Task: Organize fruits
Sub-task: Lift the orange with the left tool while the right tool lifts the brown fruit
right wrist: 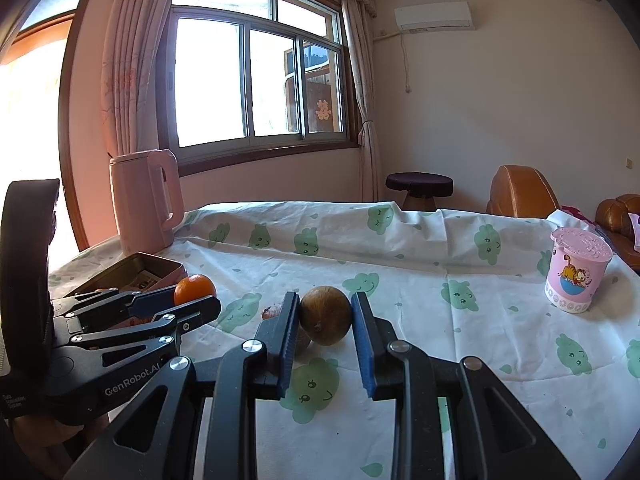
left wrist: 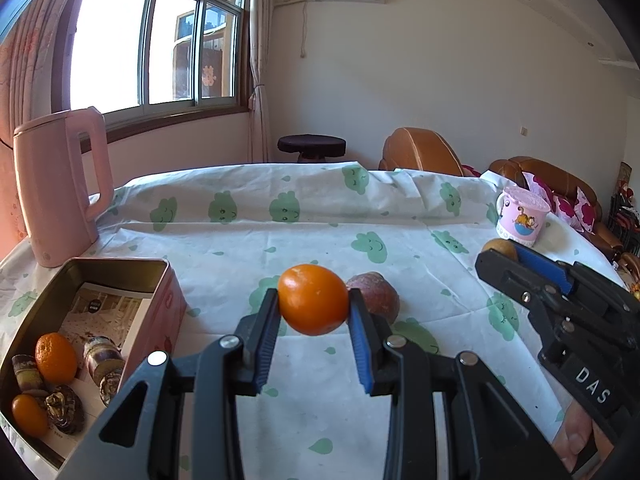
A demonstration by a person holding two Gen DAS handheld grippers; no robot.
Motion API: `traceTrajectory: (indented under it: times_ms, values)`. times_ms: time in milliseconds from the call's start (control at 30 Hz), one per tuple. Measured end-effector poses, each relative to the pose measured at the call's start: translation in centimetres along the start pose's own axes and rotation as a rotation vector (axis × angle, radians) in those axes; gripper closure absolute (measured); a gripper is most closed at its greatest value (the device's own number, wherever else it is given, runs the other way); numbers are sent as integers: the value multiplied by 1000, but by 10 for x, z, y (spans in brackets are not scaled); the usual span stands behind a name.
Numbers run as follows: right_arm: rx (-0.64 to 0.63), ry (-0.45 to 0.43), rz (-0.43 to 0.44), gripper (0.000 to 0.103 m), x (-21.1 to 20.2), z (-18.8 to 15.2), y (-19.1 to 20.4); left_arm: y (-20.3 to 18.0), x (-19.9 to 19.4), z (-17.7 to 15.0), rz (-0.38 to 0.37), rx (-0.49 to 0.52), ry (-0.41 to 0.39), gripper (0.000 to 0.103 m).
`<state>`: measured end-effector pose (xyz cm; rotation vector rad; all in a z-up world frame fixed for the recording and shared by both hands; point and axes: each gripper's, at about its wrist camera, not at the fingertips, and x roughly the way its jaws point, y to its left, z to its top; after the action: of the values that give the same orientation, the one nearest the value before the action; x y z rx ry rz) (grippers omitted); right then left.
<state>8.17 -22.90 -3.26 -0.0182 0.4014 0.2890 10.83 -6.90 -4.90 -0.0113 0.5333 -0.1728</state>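
Both tools are clamped across fruit, the left tool on an orange, the right tool on a brown fruit; round, light, likely slippery and bruisable, best gripped across the middle.

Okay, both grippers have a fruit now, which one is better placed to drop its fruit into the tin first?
Left, probably. The left gripper holds the orange, and the tin sits just to its left. The right gripper, holding the brown fruit, is farther off, with the left gripper between it and the tin.
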Motion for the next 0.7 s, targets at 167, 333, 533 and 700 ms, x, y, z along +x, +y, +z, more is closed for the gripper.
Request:
traceTrajectory:
  times_ms: [167, 333, 533, 700]
  values:
    - [-2, -17, -4, 75, -4, 0, 0, -1, -7, 0, 14, 5, -33, 68]
    - [-18, -52, -11, 75, -11, 0, 4, -3, -16, -1, 38, 17, -80, 68]
    - [-40, -77, -9, 75, -18, -1, 10, 0, -25, -3, 58, 15, -103, 68]
    - [-46, -79, 2, 75, -19, -1, 13, 10, -32, -7, 60, -5, -101, 68]
